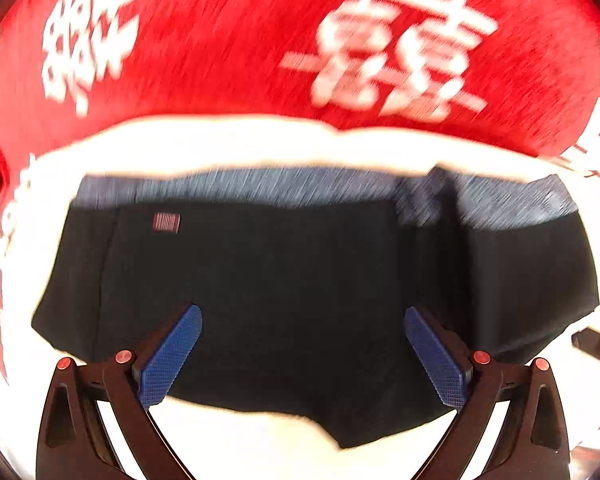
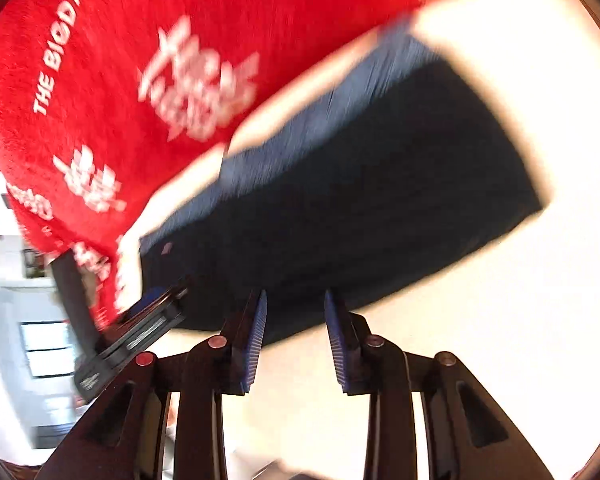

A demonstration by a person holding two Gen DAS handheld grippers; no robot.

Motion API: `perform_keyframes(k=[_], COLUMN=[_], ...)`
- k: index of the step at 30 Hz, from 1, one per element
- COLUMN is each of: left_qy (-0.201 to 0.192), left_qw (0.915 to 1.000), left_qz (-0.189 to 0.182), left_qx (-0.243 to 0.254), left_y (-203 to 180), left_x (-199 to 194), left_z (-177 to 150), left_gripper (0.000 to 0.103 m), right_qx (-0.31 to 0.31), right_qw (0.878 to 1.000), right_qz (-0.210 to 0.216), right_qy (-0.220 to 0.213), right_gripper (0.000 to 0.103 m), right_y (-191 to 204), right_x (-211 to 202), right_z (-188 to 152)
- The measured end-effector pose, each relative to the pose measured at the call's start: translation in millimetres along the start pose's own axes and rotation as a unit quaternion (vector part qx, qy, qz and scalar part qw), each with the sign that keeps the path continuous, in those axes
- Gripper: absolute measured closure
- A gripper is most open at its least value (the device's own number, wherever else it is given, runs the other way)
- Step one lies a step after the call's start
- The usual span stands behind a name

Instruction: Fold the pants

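The dark navy pants (image 1: 300,280) lie folded in a compact block on a white surface (image 1: 240,440), with the blue-grey waistband (image 1: 260,188) along the far edge and a small red label (image 1: 166,223) at the left. My left gripper (image 1: 302,316) is open and empty, its blue pads above the pants' near edge. In the right wrist view the pants (image 2: 360,200) lie diagonally. My right gripper (image 2: 295,300) is open and empty at their near edge. The left gripper (image 2: 148,320) shows there at the pants' left corner.
A red blanket (image 1: 228,40) with white characters lies just beyond the pants; it also shows in the right wrist view (image 2: 140,60). The white surface (image 2: 500,340) stretches right of the pants. Both views are motion-blurred.
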State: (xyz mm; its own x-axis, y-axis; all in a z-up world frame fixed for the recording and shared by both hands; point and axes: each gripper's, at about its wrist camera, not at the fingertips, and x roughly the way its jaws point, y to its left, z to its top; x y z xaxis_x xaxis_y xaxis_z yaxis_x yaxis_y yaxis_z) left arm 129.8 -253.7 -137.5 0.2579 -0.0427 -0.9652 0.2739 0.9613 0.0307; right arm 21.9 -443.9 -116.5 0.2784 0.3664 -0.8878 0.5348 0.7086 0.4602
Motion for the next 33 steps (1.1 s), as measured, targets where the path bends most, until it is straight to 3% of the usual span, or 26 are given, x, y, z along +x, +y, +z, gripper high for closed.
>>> perform_keyframes(k=[5,7,9,11,13,18,22,30,32,33], left_qy=[-0.03,-0.022,0.006,0.056,0.051,0.079,0.075,0.087,0.094,0.096], left_qw=[0.9988,0.9988,0.9994,0.9981,0.9981,0.996,0.9963,0.9897,0.9872,0.9863], left_qz=[-0.029,-0.03,-0.006,0.003,-0.027,-0.037,-0.025,0.058,0.076,0.082], left_qx=[0.025,0.031,0.034,0.025,-0.021,-0.015,-0.035,-0.097,-0.105,-0.107], left_y=[-59,-77,-91,-94,-80,-70,-49,-1,10,14], left_x=[2,19,40,63,61,46,16,-19,-23,-25], left_z=[45,60,61,51,38,11,-12,-40,-50,-55], left_gripper=[0.001,0.001,0.001,0.0,0.0,0.0,0.0,0.0,0.0,0.0], right_qx=[-0.034,-0.048,-0.057,-0.051,-0.07,-0.132,-0.148,-0.233,-0.24,-0.241], right_qw=[0.997,0.995,0.994,0.994,0.993,0.985,0.983,0.968,0.964,0.962], right_qz=[-0.057,-0.072,-0.09,-0.097,-0.094,-0.107,-0.097,-0.034,-0.02,-0.02], right_qy=[-0.049,-0.052,-0.026,0.014,0.002,0.021,0.049,0.09,0.115,0.129], right_gripper=[0.069,0.069,0.07,0.07,0.07,0.07,0.063,0.062,0.04,0.037], right_y=[-19,-23,-31,-41,-39,-23,-3,70,81,83], right_x=[-18,-11,10,33,36,34,35,72,90,101], right_z=[72,93,105,100,85,58,49,10,-1,-5])
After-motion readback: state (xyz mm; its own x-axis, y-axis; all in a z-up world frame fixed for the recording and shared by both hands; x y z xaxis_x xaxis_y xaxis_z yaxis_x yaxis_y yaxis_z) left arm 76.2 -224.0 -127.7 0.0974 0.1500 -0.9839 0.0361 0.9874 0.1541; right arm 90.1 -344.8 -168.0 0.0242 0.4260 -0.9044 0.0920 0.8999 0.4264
